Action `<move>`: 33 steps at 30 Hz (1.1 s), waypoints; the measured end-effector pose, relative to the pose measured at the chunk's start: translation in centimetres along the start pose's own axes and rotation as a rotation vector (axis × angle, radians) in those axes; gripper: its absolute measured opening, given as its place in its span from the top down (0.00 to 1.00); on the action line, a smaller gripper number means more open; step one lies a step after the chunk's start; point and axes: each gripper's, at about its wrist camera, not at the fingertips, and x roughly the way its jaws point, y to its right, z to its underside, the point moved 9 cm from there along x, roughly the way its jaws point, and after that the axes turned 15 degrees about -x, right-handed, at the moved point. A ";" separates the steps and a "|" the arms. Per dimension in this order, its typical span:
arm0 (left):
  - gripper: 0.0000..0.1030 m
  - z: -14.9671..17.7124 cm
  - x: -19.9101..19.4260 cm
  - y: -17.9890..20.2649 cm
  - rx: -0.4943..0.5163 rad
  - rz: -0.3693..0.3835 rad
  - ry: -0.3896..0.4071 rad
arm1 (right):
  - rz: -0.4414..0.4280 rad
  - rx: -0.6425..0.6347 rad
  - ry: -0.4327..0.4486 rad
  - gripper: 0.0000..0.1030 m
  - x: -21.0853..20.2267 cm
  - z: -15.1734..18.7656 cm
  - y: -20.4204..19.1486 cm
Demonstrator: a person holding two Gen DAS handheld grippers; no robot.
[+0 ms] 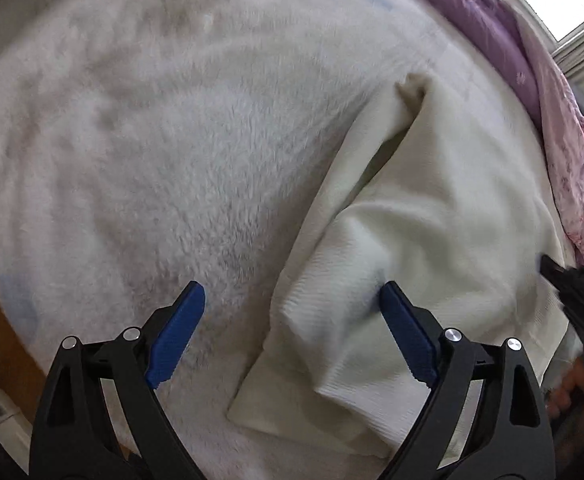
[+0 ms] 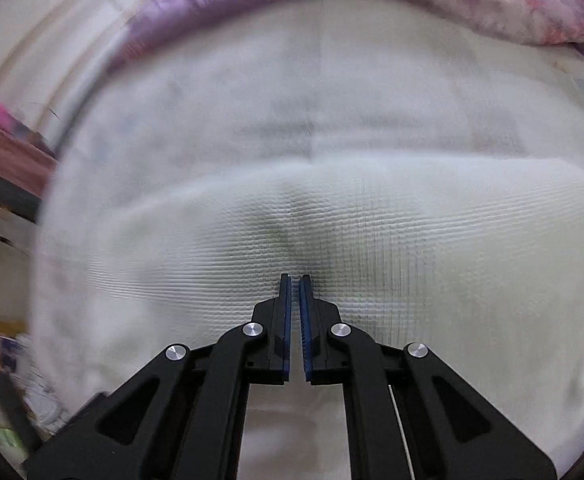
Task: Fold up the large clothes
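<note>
On my left wrist view, my left gripper [image 1: 292, 300] hangs wide open over the bed's fluffy white blanket [image 1: 152, 160], its right pad above the cream ribbed knit garment [image 1: 431, 220], which lies rumpled toward the purple quilt [image 1: 491, 28].

On my right wrist view, my right gripper [image 2: 295, 280] has its blue pads [image 2: 286, 320] nearly together; I cannot tell whether they pinch the garment [image 2: 411, 240] spread beneath.

Cream ribbed garment [image 1: 431, 208] on white fluffy blanket [image 1: 152, 140], purple quilt [image 1: 487, 28] behind.
</note>
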 end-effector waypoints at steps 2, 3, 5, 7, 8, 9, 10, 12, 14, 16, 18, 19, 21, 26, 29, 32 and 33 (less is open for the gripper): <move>0.13 -0.1 1.0 -0.5 -0.003 0.011 -0.034 | -0.036 0.082 -0.044 1.00 3.0 1.2 1.3; 0.13 0.1 1.3 -0.6 -0.006 0.020 -0.037 | -0.059 0.121 -0.024 1.00 3.1 1.4 1.6; 0.13 -0.2 1.4 -0.7 0.003 0.021 -0.039 | -0.083 0.164 -0.024 1.00 2.0 2.4 1.4; 0.13 -0.3 1.5 -1.1 0.004 0.030 -0.050 | -0.080 0.158 -0.042 1.00 0.9 4.2 0.7; 0.13 -0.4 1.5 -1.2 0.000 0.035 -0.054 | -0.089 0.158 -0.066 1.00 0.3 5.7 0.3; 0.13 -0.4 1.4 -1.3 -0.001 0.036 -0.057 | -0.100 0.159 -0.094 1.00 -0.1 6.9 0.0; 0.13 -0.1 1.4 -1.5 0.005 0.032 -0.060 | -0.112 0.170 -0.131 1.00 -0.2 9.0 -0.5; 0.15 1.6 1.4 -1.9 0.031 0.020 -0.070 | -0.129 0.211 -0.165 1.00 0.9 12.1 -0.9; 0.21 2.9 1.4 -1.9 0.061 0.016 -0.070 | -0.128 0.201 -0.119 1.00 0.9 11.9 -1.4; 0.30 3.2 1.3 -1.7 0.082 0.034 -0.074 | -0.113 0.181 -0.114 0.98 0.9 11.4 -1.7; 0.53 3.4 1.3 -1.1 0.074 0.076 -0.090 | -0.103 0.153 -0.104 0.95 0.6 10.9 -2.2; 0.57 3.5 1.3 -0.9 0.074 0.083 -0.098 | -0.093 0.132 -0.094 0.93 0.1 10.8 -2.3; 0.74 3.9 1.6 -0.1 0.109 0.070 -0.101 | -0.098 0.090 -0.046 0.74 -0.9 10.4 -3.2; 0.91 3.7 -0.2 1.4 0.151 0.055 -0.118 | -0.162 0.011 0.007 0.49 -2.6 10.4 -5.8; 0.92 2.9 -3.0 2.7 0.115 0.130 -0.124 | -0.248 -0.067 0.036 0.45 -3.9 10.9 -8.3; 0.92 3.2 -5.1 4.1 0.129 0.170 -0.123 | -0.345 -0.128 0.057 0.44 -5.0 11.4 -11.3; 0.92 3.5 -5.4 4.6 0.130 0.185 -0.128 | -0.370 -0.142 0.062 0.44 -5.3 11.3 -12.4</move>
